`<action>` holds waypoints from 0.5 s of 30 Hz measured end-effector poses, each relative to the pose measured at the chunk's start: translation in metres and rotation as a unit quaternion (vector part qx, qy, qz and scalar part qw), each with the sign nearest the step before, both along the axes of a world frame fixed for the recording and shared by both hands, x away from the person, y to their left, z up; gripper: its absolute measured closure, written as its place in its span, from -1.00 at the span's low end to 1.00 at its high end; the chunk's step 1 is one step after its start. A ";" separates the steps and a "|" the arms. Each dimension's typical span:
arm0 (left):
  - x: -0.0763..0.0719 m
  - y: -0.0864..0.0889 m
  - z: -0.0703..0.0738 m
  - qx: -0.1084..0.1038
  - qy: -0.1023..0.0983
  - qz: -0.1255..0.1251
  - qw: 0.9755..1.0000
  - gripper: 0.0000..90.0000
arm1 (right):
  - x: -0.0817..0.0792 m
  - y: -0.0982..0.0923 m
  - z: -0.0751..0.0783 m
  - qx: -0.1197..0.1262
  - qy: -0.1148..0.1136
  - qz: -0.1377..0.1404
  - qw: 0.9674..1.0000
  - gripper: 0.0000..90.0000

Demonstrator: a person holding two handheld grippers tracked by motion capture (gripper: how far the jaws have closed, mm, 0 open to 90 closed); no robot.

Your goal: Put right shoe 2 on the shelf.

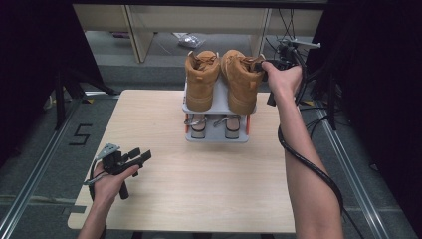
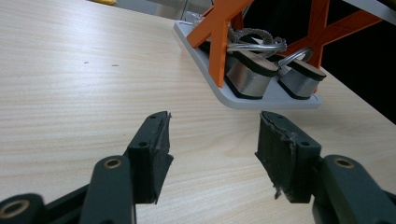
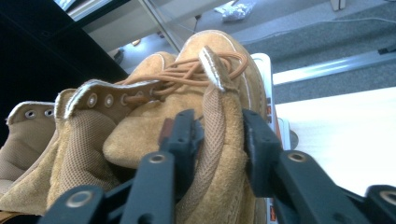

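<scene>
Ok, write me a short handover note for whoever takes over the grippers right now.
Left gripper: open, nothing in it, low over the bare table at the near left.
Right gripper: at the back of the right boot, jaws on either side of its heel loop. There is a gap at the right-hand jaw, so do not count on a firm grip.
Things: both tan boots, left boot included, stand upright on the top shelf of the small rack; a pair of sandals sits on the bottom shelf.
Done: both boots look shelved.
Left: probably back the right gripper off the boot.
</scene>
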State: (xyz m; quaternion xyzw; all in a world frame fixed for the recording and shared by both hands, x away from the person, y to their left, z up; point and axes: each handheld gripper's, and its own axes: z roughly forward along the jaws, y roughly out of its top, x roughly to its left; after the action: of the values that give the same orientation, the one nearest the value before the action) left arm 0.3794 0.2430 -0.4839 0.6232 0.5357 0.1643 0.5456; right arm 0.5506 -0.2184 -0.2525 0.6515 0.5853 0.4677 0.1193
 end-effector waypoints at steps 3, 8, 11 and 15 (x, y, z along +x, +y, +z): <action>-0.001 0.000 0.001 0.002 -0.001 0.000 1.000 -0.04 | -0.001 0.001 0.002 0.010 0.017 -0.011 1.000 0.67; 0.000 0.002 0.000 0.001 -0.001 -0.001 1.000 -0.04 | -0.002 0.004 0.001 0.005 0.004 -0.023 1.000 0.75; 0.000 0.003 0.000 0.001 -0.002 0.002 1.000 -0.04 | -0.002 0.004 0.000 0.014 -0.001 -0.025 1.000 0.76; 0.000 0.004 0.001 0.001 -0.002 0.003 1.000 -0.04 | -0.004 0.010 0.000 0.007 -0.002 -0.022 1.000 0.75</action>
State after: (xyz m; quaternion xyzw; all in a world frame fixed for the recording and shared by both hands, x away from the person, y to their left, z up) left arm 0.3791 0.2468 -0.4827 0.6220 0.5362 0.1675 0.5455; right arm 0.5468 -0.2086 -0.2522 0.6639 0.5678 0.4701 0.1259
